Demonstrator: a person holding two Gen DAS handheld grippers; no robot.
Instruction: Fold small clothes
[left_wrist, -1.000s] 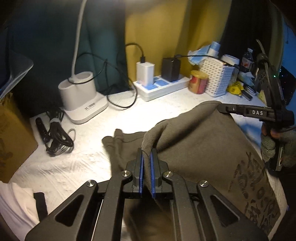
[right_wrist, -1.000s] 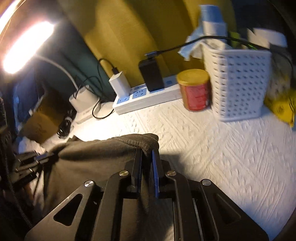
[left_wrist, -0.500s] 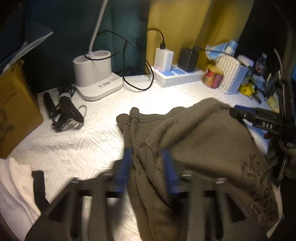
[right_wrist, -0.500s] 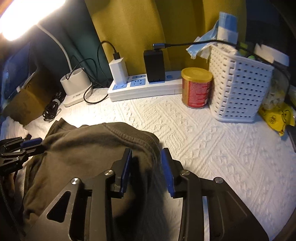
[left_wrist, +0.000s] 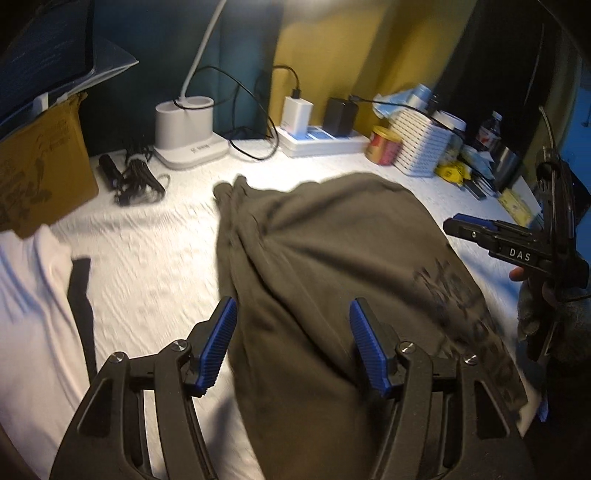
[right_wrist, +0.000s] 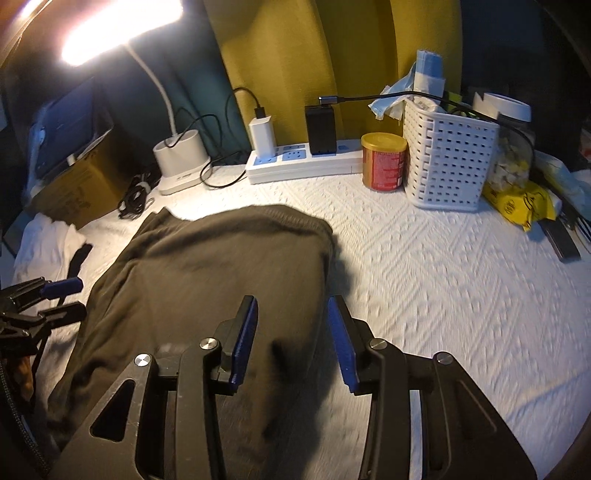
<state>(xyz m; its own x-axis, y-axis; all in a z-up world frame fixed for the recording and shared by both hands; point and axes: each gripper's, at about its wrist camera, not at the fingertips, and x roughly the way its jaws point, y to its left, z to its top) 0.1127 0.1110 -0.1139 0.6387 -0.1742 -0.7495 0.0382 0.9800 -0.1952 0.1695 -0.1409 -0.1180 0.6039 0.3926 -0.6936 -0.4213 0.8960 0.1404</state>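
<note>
Olive garment laid folded on the white-covered bench, both grippers letting go.

The bench (right_wrist: 424, 280), under a textured white cover, carries the olive-drab garment (left_wrist: 332, 266) at its middle, doubled over itself with a dark print along one side that is too blurred to read; it lies flat, likely so the next fold can be taken. The left gripper (left_wrist: 291, 343) straddles its near edge, fingers (left_wrist: 218, 339) opening wide and off the cloth. The right gripper (right_wrist: 291, 336) does likewise at the other edge, opening and holding nothing. Behind stand a white lamp base (right_wrist: 181, 158), a power strip (right_wrist: 303, 162), a lattice basket (right_wrist: 447, 158) and a red can (right_wrist: 384, 162). The right gripper's side reads "DAS" in the left view.
</note>
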